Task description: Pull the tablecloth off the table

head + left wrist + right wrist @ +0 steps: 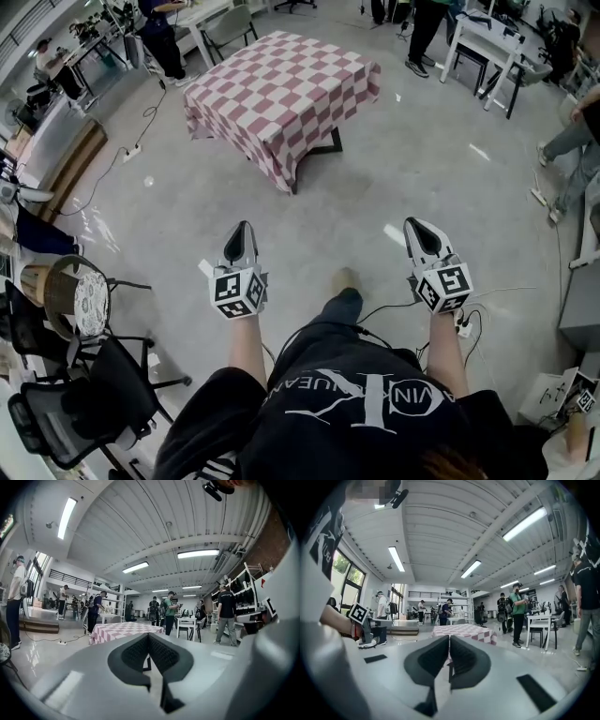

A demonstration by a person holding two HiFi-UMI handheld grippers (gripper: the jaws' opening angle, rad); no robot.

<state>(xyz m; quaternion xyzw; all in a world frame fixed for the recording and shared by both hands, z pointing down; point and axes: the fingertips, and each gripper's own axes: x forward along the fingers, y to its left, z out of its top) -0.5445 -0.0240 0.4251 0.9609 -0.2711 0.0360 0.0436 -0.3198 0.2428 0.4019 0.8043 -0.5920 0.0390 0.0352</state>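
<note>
The left gripper has its jaws shut tight, with nothing between them. The right gripper has its jaws shut too, and they hold nothing. Both are held out side by side over the grey floor. They point at the worktop ahead. The tablecloth, with pink and white squares, lies spread over the worktop and hangs down its sides. It is well apart from both grippers. Only a dark leg shows under the cloth. People stand farther off around the room.
</note>
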